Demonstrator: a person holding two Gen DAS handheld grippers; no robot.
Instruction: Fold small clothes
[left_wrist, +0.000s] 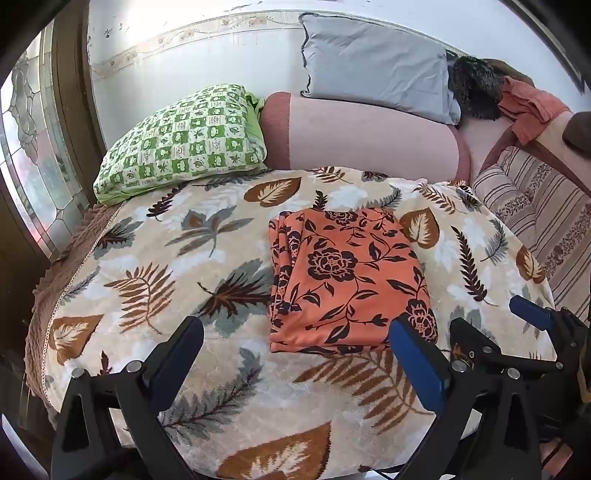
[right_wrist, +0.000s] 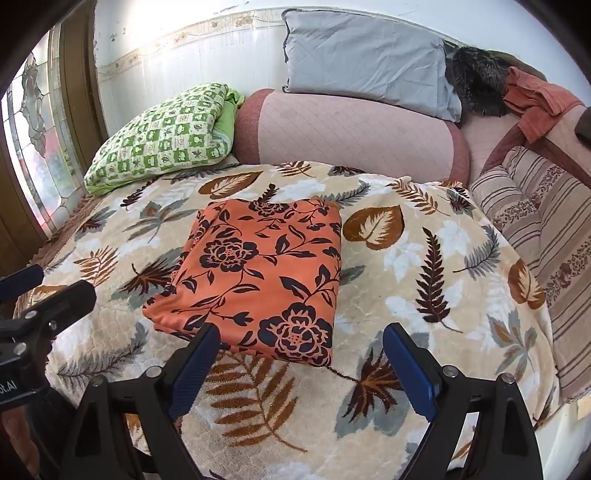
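From the left wrist view, the left tongs (left_wrist: 295, 350) hang spread wide and empty, tilted down over the leaf-print blanket (left_wrist: 155, 236), with the folded orange floral cloth (left_wrist: 347, 280) lying flat just beyond and towards their right finger. The right tongs (left_wrist: 480, 321) sit close alongside; a careless reach could knock the 2 together. From the right wrist view, the right tongs (right_wrist: 299, 354) are likewise spread, pinching nothing, angled down at the cloth's (right_wrist: 258, 273) near edge. A grab there may catch only the top layer, or the plush blanket beneath, and spoil the fold.
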